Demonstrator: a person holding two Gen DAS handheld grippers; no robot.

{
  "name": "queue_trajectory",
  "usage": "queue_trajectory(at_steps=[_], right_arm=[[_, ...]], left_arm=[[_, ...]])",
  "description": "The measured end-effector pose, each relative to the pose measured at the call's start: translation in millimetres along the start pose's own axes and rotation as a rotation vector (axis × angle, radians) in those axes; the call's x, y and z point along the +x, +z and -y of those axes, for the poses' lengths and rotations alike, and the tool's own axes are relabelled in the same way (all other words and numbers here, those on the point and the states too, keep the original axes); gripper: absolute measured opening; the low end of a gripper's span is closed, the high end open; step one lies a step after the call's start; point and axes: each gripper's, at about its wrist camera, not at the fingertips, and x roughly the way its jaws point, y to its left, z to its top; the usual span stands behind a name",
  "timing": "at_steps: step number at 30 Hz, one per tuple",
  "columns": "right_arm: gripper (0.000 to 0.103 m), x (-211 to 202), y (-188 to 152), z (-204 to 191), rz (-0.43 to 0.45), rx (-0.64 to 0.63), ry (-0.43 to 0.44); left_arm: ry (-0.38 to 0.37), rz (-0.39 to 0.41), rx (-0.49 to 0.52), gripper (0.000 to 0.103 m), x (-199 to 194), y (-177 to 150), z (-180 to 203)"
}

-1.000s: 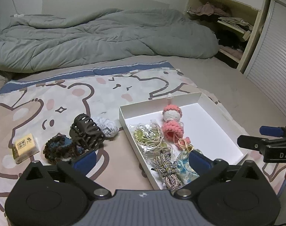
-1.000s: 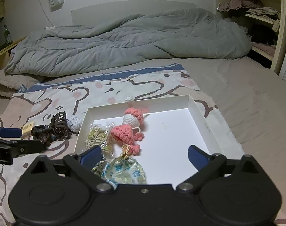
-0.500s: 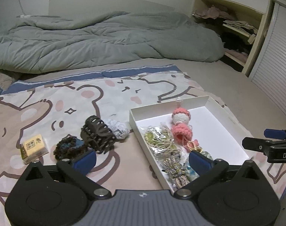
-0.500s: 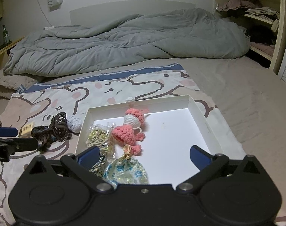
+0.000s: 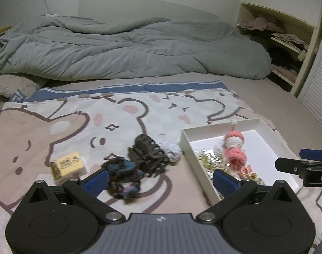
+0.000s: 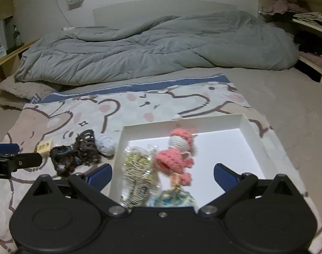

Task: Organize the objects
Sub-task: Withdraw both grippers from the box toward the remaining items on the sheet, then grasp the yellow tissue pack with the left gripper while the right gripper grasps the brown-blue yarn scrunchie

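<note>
On the bed, a cartoon blanket (image 5: pixel 80 127) carries all the small things. At the far left lies a yellow box (image 5: pixel 68 167), flat on the blanket. To the right of it is a dark scrunchie (image 5: pixel 122 175), and it touches a black claw clip (image 5: pixel 148 154) that stands just behind it. A grey-white scrunchie (image 5: pixel 170 149) lies beside the clip, close to the left wall of the tray (image 5: pixel 187 146).

The left gripper (image 5: pixel 161 180) hovers over the blanket with its blue pads wide apart and nothing between them. The dark scrunchie is near its left pad, and the right pad is above the front corner of the tray.

The white tray sits on the right part of the blanket. Along its left side lies a clear packet with yellow-green hair ties (image 6: pixel 137 165), and a pink crochet doll (image 6: pixel 177 150) lies next to it, toward the middle. In front of the doll there is a small blue-green pouch (image 6: pixel 173 199), partly hidden behind the gripper body. The right half of the tray is bare white.

The right gripper (image 6: pixel 163 174) hangs above the front of the tray, released, its pads far apart and holding nothing. The packet and the doll are between the pads in this view, a little blurred. A grey duvet (image 6: pixel 161 48) is bunched at the head of the bed.
</note>
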Motion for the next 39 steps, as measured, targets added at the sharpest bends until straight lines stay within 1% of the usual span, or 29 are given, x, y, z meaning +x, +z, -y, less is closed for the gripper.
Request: queue_trajectory(at_steps=[7,15,23,28,30,32,35,39], right_arm=[[0.103,18,7,-29,0.007,-0.034,0.041],[0.103,34,12,-60,0.023,-0.087,0.098],[0.103,48,13,-89,0.036,-0.144,0.156],[0.103,58,14,-108,0.032,-0.164,0.222],[0.103,64,15,-118,0.017,-0.180,0.234],[0.103,69,14,-131,0.022,-0.239,0.226],[0.103,78,11,-151,0.032,-0.346,0.219],[0.103,93,7,-170,0.039,-0.441,0.270]], left_arm=[[0.039,0.015,-0.020,0.103,-6,4,-32],[0.101,0.030,-0.044,0.103,-9,8,-72],[0.125,0.023,-0.088,0.103,-7,5,-102],[0.118,-0.043,-0.175,0.103,6,7,-128],[0.150,-0.059,-0.180,0.103,13,9,-137],[0.177,-0.069,-0.190,0.103,21,13,-144],[0.179,-0.102,-0.250,0.102,39,16,-157],[0.178,-0.152,-0.319,0.102,67,16,-169]])
